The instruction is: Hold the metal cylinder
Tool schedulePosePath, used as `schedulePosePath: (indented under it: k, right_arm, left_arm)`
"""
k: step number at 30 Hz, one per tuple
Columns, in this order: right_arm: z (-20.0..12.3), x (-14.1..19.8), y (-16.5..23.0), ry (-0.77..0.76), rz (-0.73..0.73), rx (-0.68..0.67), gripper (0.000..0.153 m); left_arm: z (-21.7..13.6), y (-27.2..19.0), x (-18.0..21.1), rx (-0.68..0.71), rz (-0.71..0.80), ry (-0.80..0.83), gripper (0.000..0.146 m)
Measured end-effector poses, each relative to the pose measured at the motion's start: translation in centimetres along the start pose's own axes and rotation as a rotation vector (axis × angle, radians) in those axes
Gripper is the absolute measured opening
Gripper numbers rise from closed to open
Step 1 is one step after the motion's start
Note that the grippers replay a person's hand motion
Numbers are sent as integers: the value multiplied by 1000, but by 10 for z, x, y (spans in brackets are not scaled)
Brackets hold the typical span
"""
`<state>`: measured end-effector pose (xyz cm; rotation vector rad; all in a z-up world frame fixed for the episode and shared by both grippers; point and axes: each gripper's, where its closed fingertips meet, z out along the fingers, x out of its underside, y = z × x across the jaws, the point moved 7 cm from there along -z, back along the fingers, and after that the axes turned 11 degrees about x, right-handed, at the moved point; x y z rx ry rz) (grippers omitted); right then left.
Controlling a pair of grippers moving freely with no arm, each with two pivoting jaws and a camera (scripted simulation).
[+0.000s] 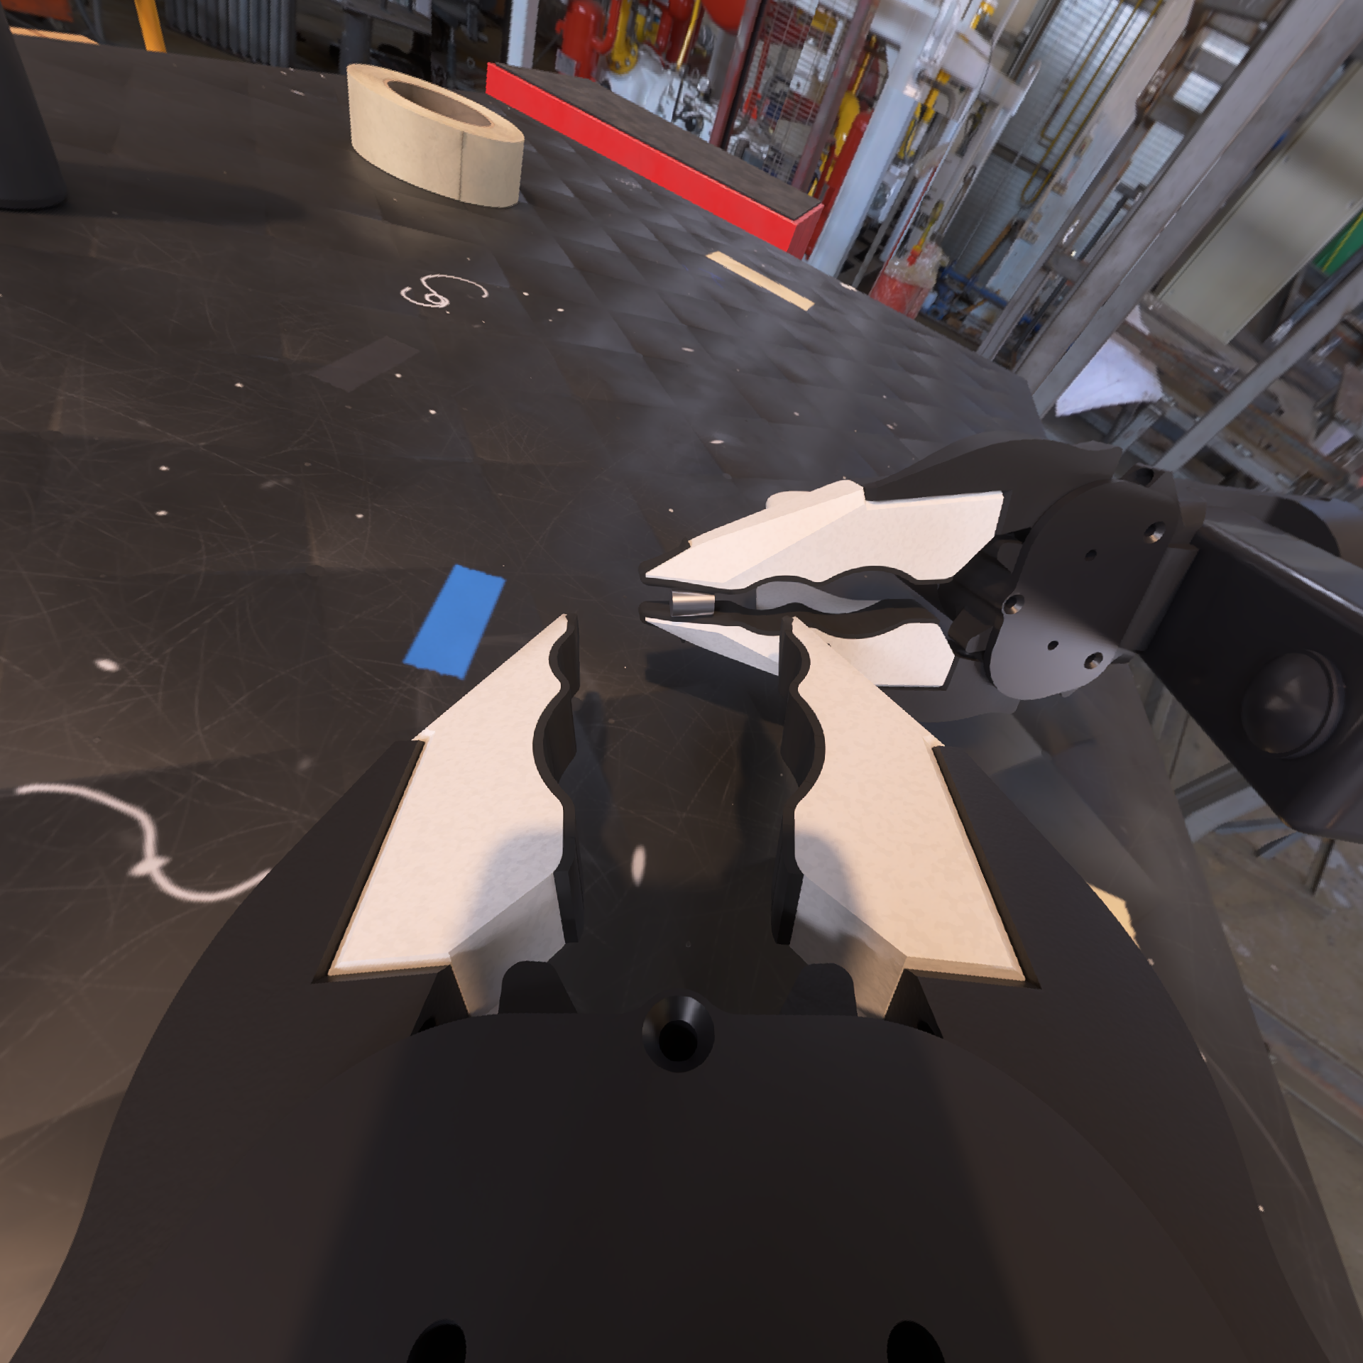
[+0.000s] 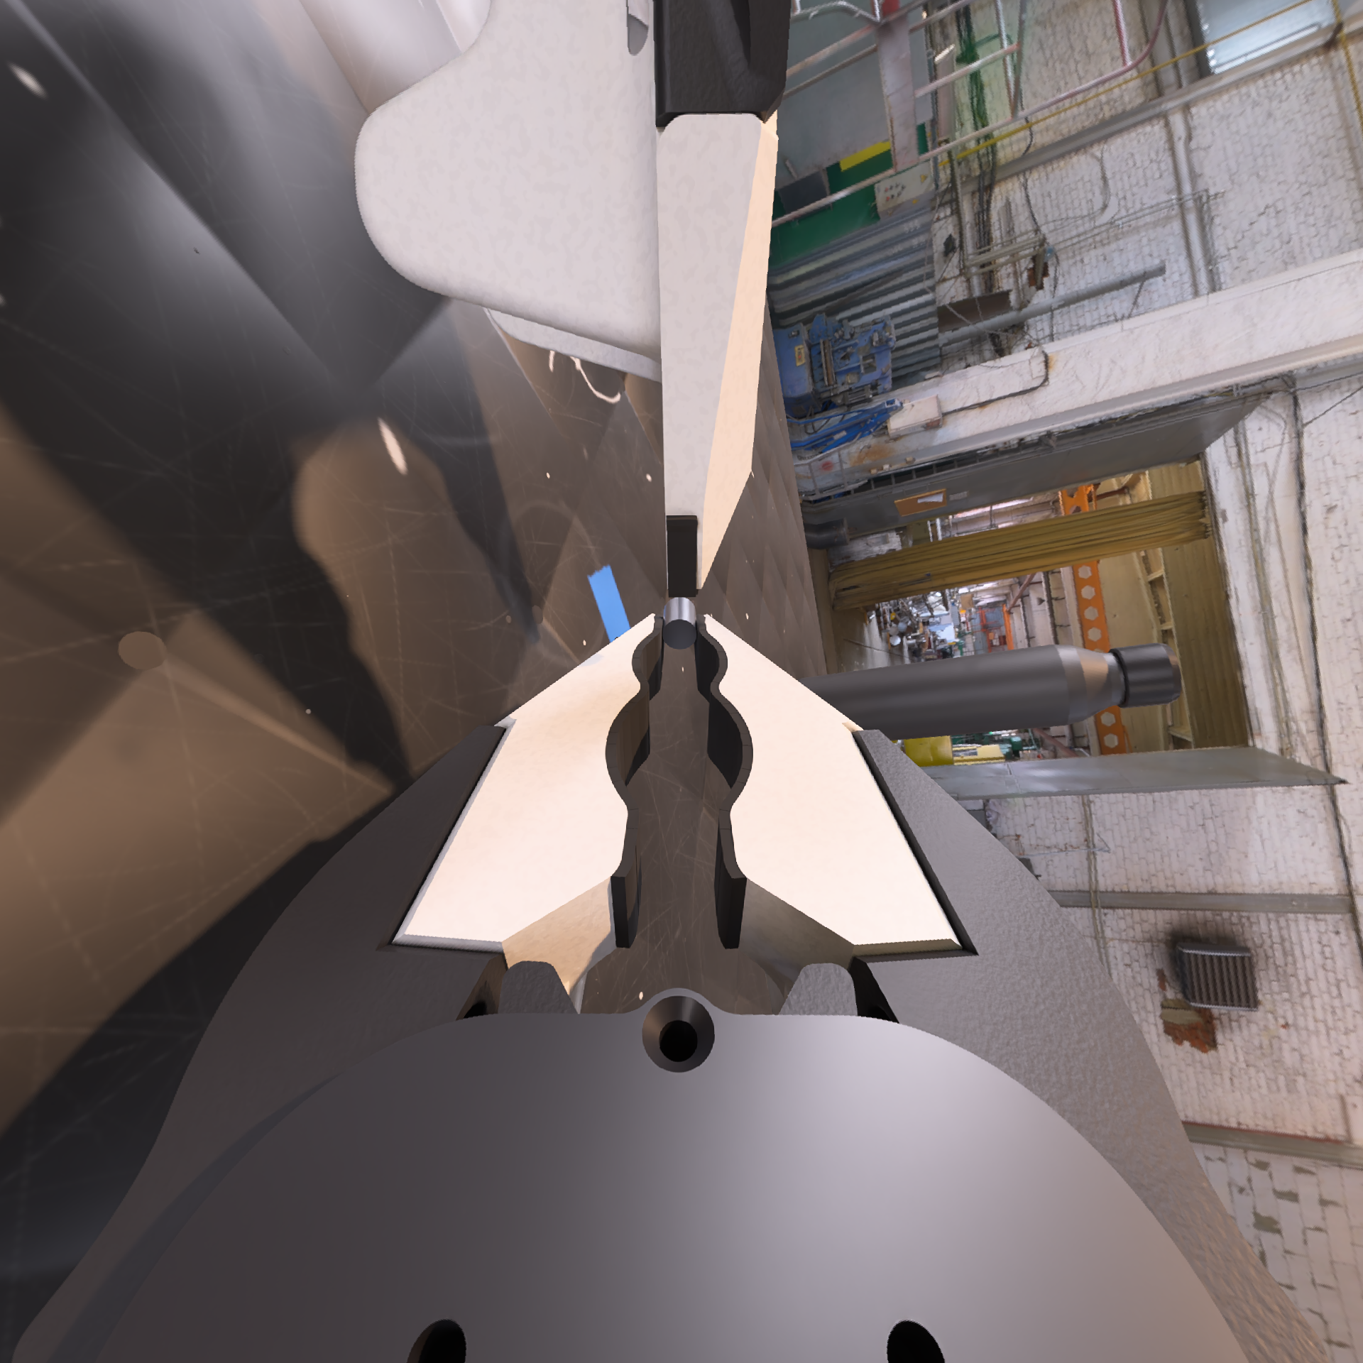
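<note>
Item: metal cylinder [image 1: 691, 605], small, grey, short. Location: pinched at the very tips of the right gripper [image 1: 653, 596], clear above the dark scratched table [image 1: 221, 442]; its long axis lies along that gripper's fingers, one end poking out past the tips. In the right wrist view the cylinder [image 2: 679, 625] shows end-on between the two white fingertips [image 2: 642, 636], which are clenched on it with only the cylinder's width between them. Left gripper [image 1: 682, 627]: fingers released and spread wide, nothing between them; the cylinder sits just ahead of its tips, roughly level with the gap and slightly toward the right-hand finger, lying crosswise to these fingers. Judgement: the right gripper has the hold; the left is the free one and the nearer to take a second grip, and it would need to advance a little so the spread fingers straddle the exposed end. Risk, as judged: the grip is at the tip only, so a nudge could twist the cylinder loose. Other items: roll of tan tape [image 1: 435, 133], blue tape strip [image 1: 456, 619], dark bottle [image 2: 996, 682] standing far back on the table.
</note>
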<state>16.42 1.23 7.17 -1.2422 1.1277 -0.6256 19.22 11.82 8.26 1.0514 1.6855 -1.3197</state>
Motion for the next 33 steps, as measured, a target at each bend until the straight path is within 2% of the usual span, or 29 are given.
schedulePosePath:
  k: [7,14,20,28,33]
  right_arm:
    - [0,0,0,1,1,0,7]
    - [0,0,-1,-6,12,-2,7]
    - [0,0,-1,-8,10,4,7]
    - [0,0,-2,0,17,4,7]
    - [0,0,-2,2,15,7,7]
  left_arm:
    - [-1,4,0,29,-104,-59,52]
    - [0,1,1,-2,-47,-43,52]
    - [-1,2,2,32,-101,-96,55]
    - [4,-4,3,-44,-42,-86,57]
    - [4,-3,3,-42,-73,-101,56]
